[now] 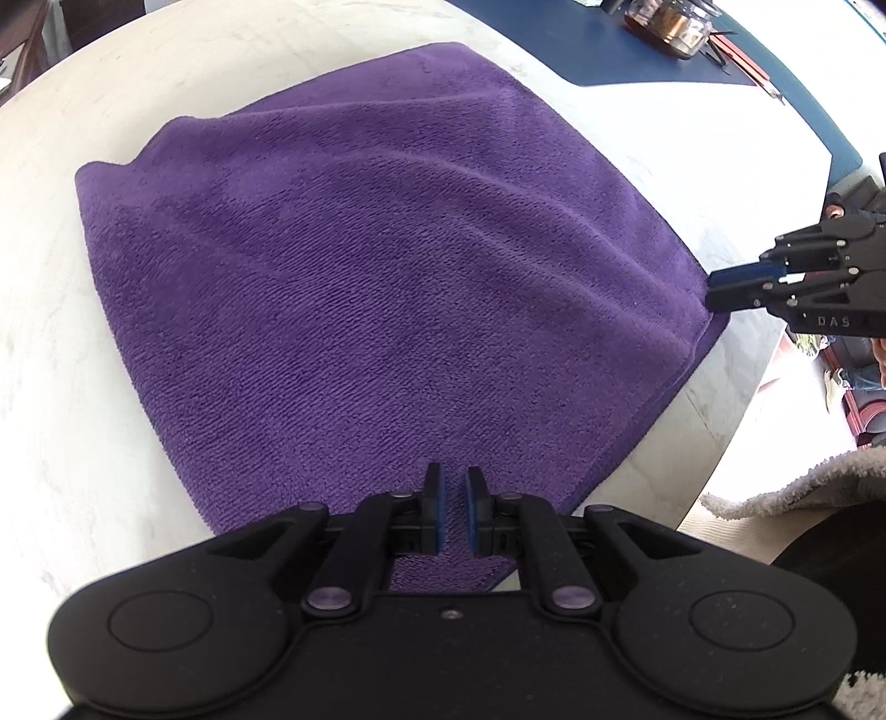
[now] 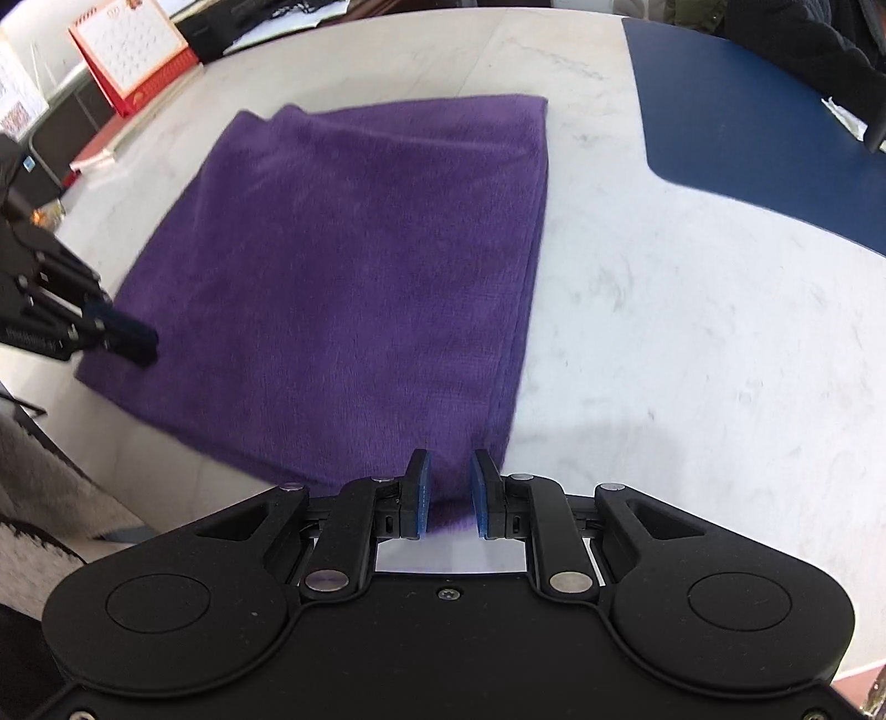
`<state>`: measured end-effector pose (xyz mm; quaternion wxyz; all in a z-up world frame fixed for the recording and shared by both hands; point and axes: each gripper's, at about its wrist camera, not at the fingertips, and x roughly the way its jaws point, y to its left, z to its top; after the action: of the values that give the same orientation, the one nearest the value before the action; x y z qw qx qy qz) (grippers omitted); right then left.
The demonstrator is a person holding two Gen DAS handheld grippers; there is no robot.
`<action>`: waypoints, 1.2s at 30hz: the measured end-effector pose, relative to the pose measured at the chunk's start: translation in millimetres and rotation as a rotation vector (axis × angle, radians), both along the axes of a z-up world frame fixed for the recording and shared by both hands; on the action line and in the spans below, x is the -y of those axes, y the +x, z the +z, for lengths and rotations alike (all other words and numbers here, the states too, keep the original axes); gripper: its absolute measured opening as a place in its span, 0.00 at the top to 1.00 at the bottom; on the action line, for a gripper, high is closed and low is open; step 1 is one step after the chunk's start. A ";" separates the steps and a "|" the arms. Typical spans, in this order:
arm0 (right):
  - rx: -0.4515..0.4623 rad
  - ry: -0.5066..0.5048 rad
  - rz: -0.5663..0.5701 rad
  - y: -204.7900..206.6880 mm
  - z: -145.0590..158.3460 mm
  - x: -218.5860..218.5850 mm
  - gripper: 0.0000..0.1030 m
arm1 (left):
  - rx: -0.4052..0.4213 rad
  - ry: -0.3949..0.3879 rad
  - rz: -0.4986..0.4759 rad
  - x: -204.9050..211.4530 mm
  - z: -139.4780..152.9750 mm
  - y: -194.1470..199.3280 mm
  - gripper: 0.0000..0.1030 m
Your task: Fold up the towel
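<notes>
While its blue pads stand a narrow gap apart, the left hand-held gripper (image 1: 454, 512) sits over the near corner of the purple towel (image 1: 354, 288), with cloth showing in the gap between the fingers; the pads are not pressed together, and nothing is clamped between them. Seen from the right wrist view, that same hand-held gripper reaches in from the left edge and its tip meets the towel's left corner, though blur hides how its fingers stand there.

The right hand-held gripper (image 2: 449, 495) is likewise parted, its fingers a little wider, straddling the towel's near corner without closing on it. From the left wrist view it comes in from the right, its tip touching the towel's right corner.

Between the two, the towel lies folded and mostly flat on the pale marbled counter (image 2: 692, 332), with soft ripples running toward its right corner and layered edges visible along the right side.

Farther out, a blue mat (image 2: 764, 133) covers the counter's far right part, a glass jar (image 1: 667, 25) stands on it, and a red-framed desk calendar (image 2: 133, 55) stands beyond the counter's far left edge.
</notes>
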<state>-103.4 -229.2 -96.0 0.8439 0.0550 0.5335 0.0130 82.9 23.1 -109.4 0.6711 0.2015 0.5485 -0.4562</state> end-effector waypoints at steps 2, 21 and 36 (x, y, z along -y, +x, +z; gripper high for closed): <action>-0.002 0.007 -0.018 -5.8 -1.0 0.3 0.85 | 0.003 -0.001 -0.006 -0.5 -0.1 0.3 0.92; -0.004 -0.041 -0.082 -0.5 -6.2 -11.3 0.80 | 0.008 -0.023 -0.016 -1.2 0.2 -0.7 0.92; 0.016 -0.128 -0.016 -5.4 4.8 -21.6 0.97 | 0.000 -0.029 -0.012 -2.9 1.2 0.8 0.92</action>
<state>-108.8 -207.6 -91.2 0.8499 0.0050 0.5262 -0.0274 83.7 25.9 -108.2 0.6711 0.1951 0.5407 -0.4682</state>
